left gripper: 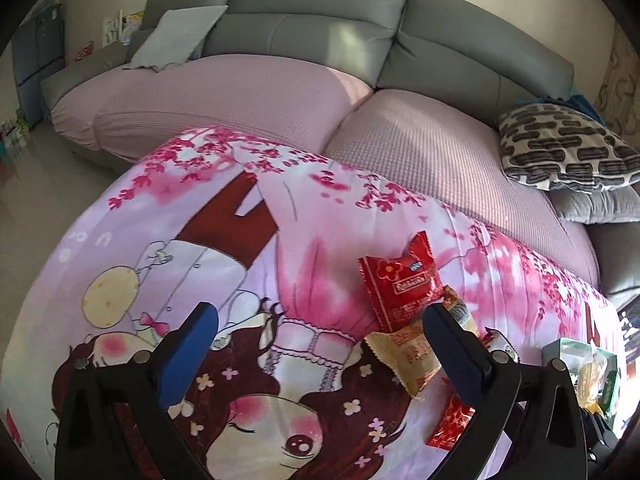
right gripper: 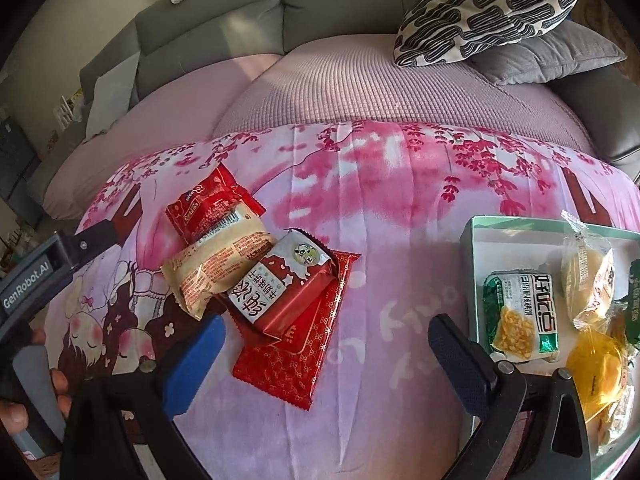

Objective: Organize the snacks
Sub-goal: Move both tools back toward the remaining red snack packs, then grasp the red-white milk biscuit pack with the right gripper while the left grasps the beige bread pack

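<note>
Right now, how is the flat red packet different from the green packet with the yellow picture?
The red packet lies on the pink blanket; the green packet lies inside the box. The red packet has another snack on top; the green packet has nothing on top. Both are sealed snacks lying flat.

Supporting surface: a table draped in a pink cartoon-print cloth (right gripper: 400, 248), set just in front of a grey sofa. The print shows blossom branches and a brown-haired girl.

Lying directly on the cloth, left of centre in the right wrist view: a small red snack packet (right gripper: 208, 210), a beige wrapped pastry (right gripper: 216, 266) overlapping its near edge, and a flat red patterned packet (right gripper: 292, 356). A red-and-white milk-candy packet (right gripper: 276, 280) rests on the flat packet and touches the pastry (so it is not directly on the cloth).

At the right edge sits a pale green shallow box (right gripper: 476, 256), holding several wrapped snacks.
</note>
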`<state>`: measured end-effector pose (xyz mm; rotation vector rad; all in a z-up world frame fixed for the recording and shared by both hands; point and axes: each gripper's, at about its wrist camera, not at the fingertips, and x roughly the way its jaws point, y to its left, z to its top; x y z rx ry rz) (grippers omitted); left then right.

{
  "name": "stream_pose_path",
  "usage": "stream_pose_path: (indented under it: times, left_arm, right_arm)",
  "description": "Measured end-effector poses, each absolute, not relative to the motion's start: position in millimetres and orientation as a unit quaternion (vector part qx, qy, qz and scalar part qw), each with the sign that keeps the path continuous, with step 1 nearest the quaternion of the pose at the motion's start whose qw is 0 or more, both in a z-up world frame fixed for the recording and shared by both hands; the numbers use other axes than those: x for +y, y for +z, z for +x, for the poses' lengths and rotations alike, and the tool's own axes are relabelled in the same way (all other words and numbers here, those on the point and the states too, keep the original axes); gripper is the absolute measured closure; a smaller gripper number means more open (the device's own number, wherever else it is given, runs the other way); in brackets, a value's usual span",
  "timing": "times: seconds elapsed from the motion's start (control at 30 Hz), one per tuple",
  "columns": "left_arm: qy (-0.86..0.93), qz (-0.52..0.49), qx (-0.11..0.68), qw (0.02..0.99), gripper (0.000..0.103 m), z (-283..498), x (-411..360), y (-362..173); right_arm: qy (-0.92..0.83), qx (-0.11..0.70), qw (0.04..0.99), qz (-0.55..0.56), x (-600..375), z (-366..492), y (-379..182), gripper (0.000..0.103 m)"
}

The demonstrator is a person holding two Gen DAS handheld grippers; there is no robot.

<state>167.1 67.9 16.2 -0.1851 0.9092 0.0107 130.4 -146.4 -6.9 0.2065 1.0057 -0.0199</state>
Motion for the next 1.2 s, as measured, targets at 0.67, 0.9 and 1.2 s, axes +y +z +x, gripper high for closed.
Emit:
stream_pose_path:
  times: [0.67, 0.9, 1.2]
  left_arm:
    - [-0.055, -0.073, 0.482, 0.872, 0.001, 195, 29, -5]
    - [-0.086, -0.058, 0.503, 0.858, 0.018, 198, 10, -16]
    - [-0.115, -0.047, 0.529, 0.84, 0.039, 197, -9, -27]
  right_arm:
    - [-0.021, 0.502, 0.862, 0.072, -126, 173, -25, 0.022]
    - [-0.012, 0.505, 0.86, 0.073, -131, 168, -26, 0.044]
    - [-0.009, 0.512, 0.854, 0.091, -144, 160, -29, 0.061]
